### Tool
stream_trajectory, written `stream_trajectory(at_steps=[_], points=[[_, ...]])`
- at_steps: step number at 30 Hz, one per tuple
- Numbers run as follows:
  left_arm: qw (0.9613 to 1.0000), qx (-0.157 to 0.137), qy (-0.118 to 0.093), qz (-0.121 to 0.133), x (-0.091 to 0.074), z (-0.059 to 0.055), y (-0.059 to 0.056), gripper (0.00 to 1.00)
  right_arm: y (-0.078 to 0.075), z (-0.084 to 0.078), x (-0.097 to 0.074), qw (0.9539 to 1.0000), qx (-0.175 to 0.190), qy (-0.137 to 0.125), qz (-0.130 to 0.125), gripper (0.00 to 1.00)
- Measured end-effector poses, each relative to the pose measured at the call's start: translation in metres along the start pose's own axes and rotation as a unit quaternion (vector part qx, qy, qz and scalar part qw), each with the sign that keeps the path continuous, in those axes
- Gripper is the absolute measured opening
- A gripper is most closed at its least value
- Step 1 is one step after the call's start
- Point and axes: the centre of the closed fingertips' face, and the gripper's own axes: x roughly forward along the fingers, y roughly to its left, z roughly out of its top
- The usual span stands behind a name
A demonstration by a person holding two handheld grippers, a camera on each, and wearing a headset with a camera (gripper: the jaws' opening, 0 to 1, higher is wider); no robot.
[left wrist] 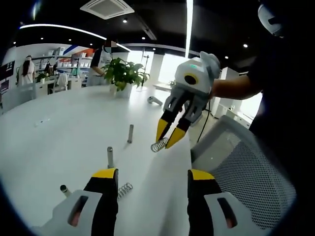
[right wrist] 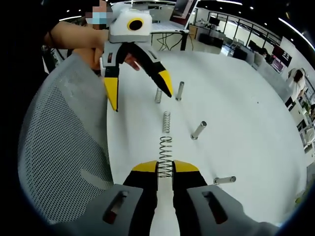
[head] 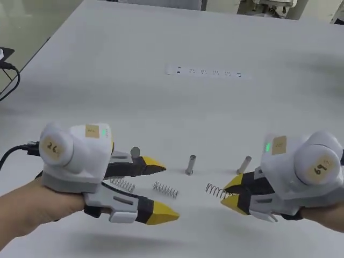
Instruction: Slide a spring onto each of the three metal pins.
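Observation:
Three short metal pins lie on the white table: one (head: 135, 152) by my left gripper, one (head: 191, 164) in the middle, one (head: 244, 164) near my right gripper. My right gripper (head: 232, 192) is shut on the end of a spring (head: 215, 190), which sticks out from its tips over the table; the right gripper view shows this spring (right wrist: 166, 152) pinched in the right gripper (right wrist: 165, 167). My left gripper (head: 161, 189) stands open with nothing between its fingers. Two loose springs (head: 122, 184) (head: 165, 189) lie by its jaws.
A white power strip (head: 207, 71) lies far back on the table (head: 107, 97). A black cable (head: 11, 80) hangs off the left edge. A grey mesh chair back (right wrist: 64, 147) stands close to the table's near edge.

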Motion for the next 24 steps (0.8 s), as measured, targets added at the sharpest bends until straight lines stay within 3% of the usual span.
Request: stream_trajectory(at_steps=[4,7,15,24], points=[[0.9999,0.01,0.0,-0.007,0.004,0.005,0.0,0.48,0.007,0.007,0.002,0.9994,-0.029,-0.007,0.014,0.08],[0.9998,0.014,-0.003,-0.015,0.01,0.007,-0.003,0.45,0.011,0.01,0.004,0.996,-0.087,-0.004,0.019,0.08],[0.9988,0.035,-0.003,-0.034,0.02,0.008,-0.01,0.38,0.012,0.015,0.004,0.9944,-0.104,-0.003,0.015,0.08],[0.9975,0.051,-0.019,-0.046,0.028,0.014,-0.014,0.27,0.016,0.024,0.002,0.992,-0.124,-0.018,0.017,0.08]])
